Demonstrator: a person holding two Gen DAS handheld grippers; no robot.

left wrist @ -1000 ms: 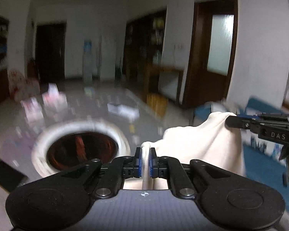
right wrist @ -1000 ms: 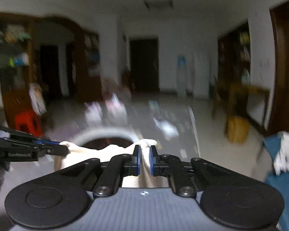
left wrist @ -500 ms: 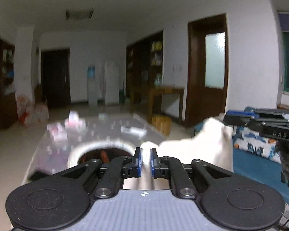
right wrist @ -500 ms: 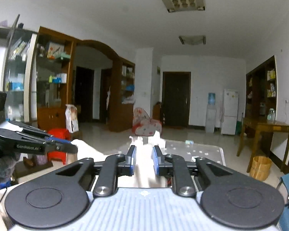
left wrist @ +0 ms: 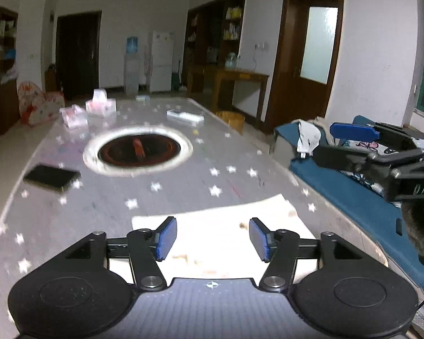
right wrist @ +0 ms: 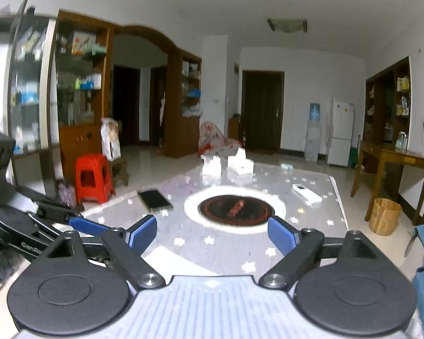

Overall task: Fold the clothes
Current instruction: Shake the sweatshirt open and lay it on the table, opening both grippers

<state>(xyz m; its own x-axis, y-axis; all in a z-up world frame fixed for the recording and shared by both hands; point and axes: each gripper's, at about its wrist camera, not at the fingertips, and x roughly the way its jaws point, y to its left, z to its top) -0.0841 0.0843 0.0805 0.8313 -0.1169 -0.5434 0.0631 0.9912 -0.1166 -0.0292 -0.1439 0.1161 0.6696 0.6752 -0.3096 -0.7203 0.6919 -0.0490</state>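
Left wrist view shows the left gripper [left wrist: 212, 237] with its blue-padded fingers [left wrist: 166, 236] spread apart, holding nothing. Below and between them a cream cloth [left wrist: 220, 226] lies flat on the near end of the counter [left wrist: 161, 189], which is grey with white stars. Further along the counter sit a dark round recess with a white rim [left wrist: 138, 151], a phone [left wrist: 51, 177] to its left, a remote [left wrist: 185, 115] beyond it, and tissue boxes [left wrist: 100, 104] at the far end. The right gripper [left wrist: 353, 144] hangs off to the right, over a blue sofa [left wrist: 353, 192], its fingers also apart and free of the cloth.

Right wrist view confirms the right gripper [right wrist: 212, 233] spread wide and empty above the counter [right wrist: 234, 243], with a corner of the cloth [right wrist: 169, 260] showing pale beneath its left finger. The left gripper [right wrist: 79, 224] reaches in from the left edge. A red stool [right wrist: 94, 178] stands on the floor beside the counter.
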